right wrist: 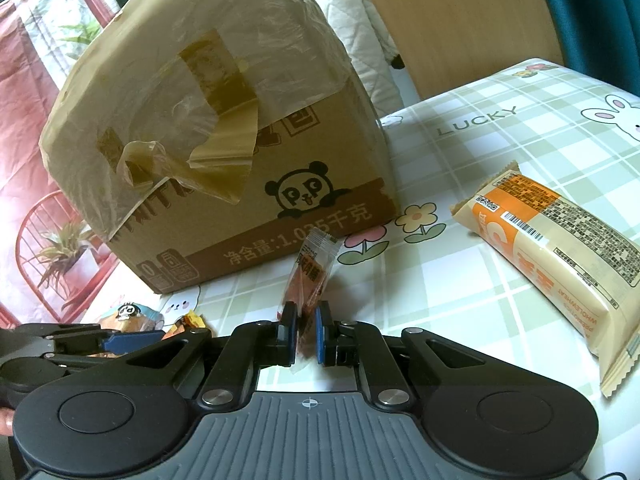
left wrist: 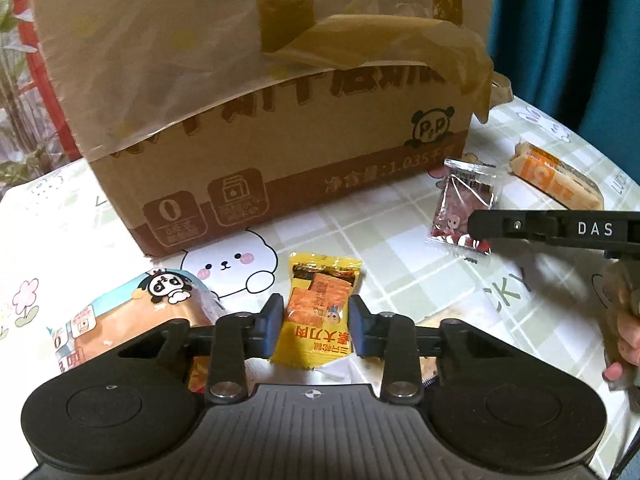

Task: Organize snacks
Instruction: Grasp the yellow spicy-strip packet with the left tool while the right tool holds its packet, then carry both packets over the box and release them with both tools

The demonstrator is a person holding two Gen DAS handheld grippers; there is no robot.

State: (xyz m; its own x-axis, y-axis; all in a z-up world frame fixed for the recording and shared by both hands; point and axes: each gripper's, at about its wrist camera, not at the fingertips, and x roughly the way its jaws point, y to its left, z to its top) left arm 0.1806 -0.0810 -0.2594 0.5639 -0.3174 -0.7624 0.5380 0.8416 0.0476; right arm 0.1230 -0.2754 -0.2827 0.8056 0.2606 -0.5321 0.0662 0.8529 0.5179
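— Low in the centre of the left wrist view, how does the left hand-held gripper [left wrist: 316, 320] sit?

— Level, pointing toward the top of the frame, its fingers spread apart on either side of a yellow snack packet [left wrist: 320, 312] lying flat on the desk [left wrist: 360, 216]. The pads are just beside the packet's edges; whether they touch it is hard to tell.

— And the right hand-held gripper [right wrist: 306, 334]?

— Bottom centre of its own view, fingers pinched on a small clear-and-red snack sachet [right wrist: 310, 280], which stands up on edge between the blue pads. From the left view that gripper reaches in flat from the right edge, and a bit of the person's right hand [left wrist: 624, 332] shows at the lower right.

— What lies around them?

— A panda-print bread pack [left wrist: 132, 312] at lower left, partly behind the left gripper. An orange-and-cream bread pack [right wrist: 560, 260] at the right, well apart from the sachet. Behind everything, filling the upper frame, the cardboard box [right wrist: 240, 160] with loose tape and plastic film.
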